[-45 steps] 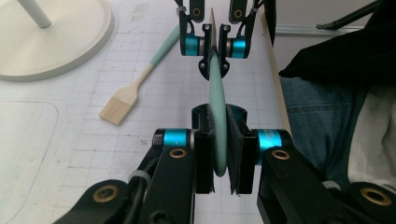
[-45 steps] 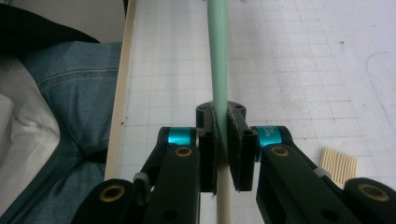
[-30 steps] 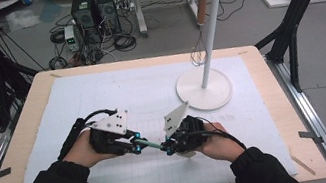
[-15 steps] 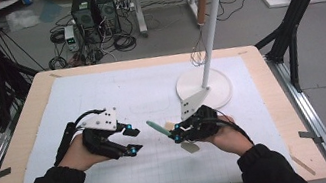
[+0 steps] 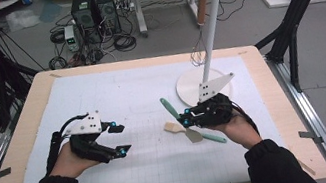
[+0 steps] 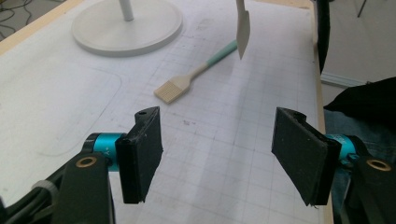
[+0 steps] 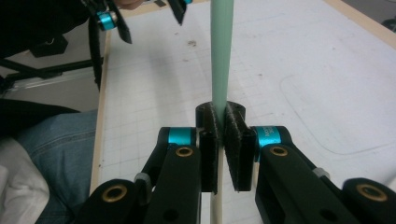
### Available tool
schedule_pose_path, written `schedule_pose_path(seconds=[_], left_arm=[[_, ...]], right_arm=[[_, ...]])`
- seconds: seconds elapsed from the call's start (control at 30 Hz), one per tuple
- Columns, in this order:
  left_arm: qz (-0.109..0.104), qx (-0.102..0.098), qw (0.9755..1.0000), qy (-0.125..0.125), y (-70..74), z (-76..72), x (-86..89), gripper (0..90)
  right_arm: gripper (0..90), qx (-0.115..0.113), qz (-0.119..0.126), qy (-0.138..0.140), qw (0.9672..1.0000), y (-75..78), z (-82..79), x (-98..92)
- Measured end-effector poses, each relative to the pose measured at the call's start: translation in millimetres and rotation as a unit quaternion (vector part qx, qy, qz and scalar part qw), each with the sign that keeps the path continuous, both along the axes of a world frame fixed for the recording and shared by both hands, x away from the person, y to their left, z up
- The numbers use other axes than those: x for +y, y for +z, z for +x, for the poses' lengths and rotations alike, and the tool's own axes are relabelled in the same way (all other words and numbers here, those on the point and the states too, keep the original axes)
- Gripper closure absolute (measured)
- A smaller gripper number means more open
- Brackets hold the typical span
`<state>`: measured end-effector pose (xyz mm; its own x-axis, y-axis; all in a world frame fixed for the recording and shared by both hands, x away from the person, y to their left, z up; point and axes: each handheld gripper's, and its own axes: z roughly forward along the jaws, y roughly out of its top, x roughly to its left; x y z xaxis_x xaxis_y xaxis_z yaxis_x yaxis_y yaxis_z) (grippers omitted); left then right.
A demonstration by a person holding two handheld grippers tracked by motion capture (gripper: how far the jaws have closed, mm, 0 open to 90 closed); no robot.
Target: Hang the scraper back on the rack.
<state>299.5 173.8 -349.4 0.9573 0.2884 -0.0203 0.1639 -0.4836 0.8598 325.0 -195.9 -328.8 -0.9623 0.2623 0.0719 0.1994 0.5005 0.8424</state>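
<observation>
The right tool [image 7: 223, 140] clamps a green-handled spatula [image 7: 221, 51]; the left tool [image 6: 219, 154], just opened wide, faces a brush [image 6: 180, 86].

1. The left gripper [image 5: 120, 139] sat low over the near left part of the bench, held from below in the left hand [image 5: 69, 159], pointing toward the middle.
2. Its fingers [image 6: 140, 154] had just been opening and stood well apart with nothing between them.
3. The right gripper [image 5: 185, 119] was held in the right hand [image 5: 236, 127] on the near right side, pointing left.
4. Its fingers [image 7: 240, 144] were clamped tight on a slim green handle [image 7: 222, 51].
5. Both forearms wore dark sleeves.
</observation>
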Motion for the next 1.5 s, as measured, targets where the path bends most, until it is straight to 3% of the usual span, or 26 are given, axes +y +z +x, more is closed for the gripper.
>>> schedule_pose_path(seconds=[0.8,1.5], left_arm=[[-0.017,-0.016,0.9978,0.063,-13.4,-14.3,27.5,27.2],[-0.028,-0.028,0.9951,0.091,-19.1,-17.0,40.0,23.3]], right_arm=[[84.5,-0.018,0.047,-0.044,0.9978,28.5,12.7,-30.4],[84.5,-0.035,0.068,-0.071,0.9946,65.1,21.7,-51.2]])
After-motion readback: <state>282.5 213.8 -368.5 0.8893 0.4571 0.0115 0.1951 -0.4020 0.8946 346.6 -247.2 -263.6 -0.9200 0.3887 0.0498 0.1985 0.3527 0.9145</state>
